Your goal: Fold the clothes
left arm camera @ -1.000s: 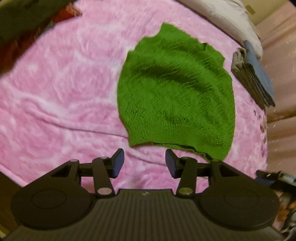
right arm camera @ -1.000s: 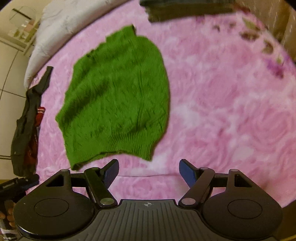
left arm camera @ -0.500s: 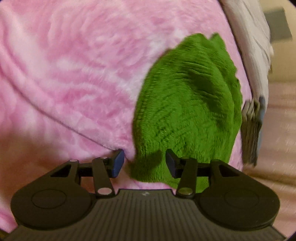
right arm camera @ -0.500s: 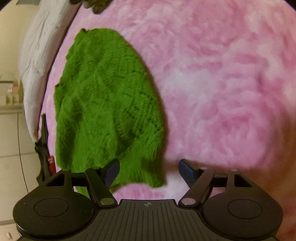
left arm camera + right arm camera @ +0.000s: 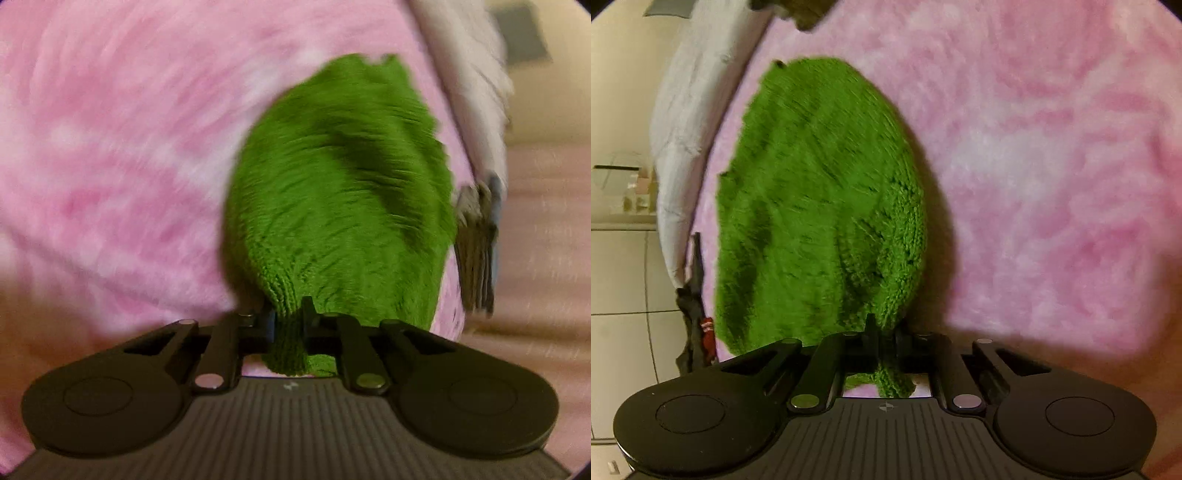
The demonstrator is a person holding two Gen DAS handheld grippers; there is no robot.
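Right up close, my left gripper has just snapped together, and its jaws pinch a bunched corner of the green sweater at the ribbed hem. A tuft of knit pokes out behind the fingers, toward the camera. Same story on the other side: my right gripper has just closed too, clamped on the opposite hem corner of the sweater, with a small fold of green hanging through behind the jaws.

Moving outward, the sweater lies spread on the pink blanket, stretching away from both grippers, hem nearest me and neckline at the far end. The knit rumples a little near each pinch. The left view is smeared with motion blur, so fine detail is lost there.

Beside the sweater in the left view, at the blanket's edge, I see a stack of folded clothes, grey with a blue layer. In the right view a dark garment hangs off the blanket's left edge.

Farthest out, a white pillow lies along the blanket's far side, beyond the neckline.
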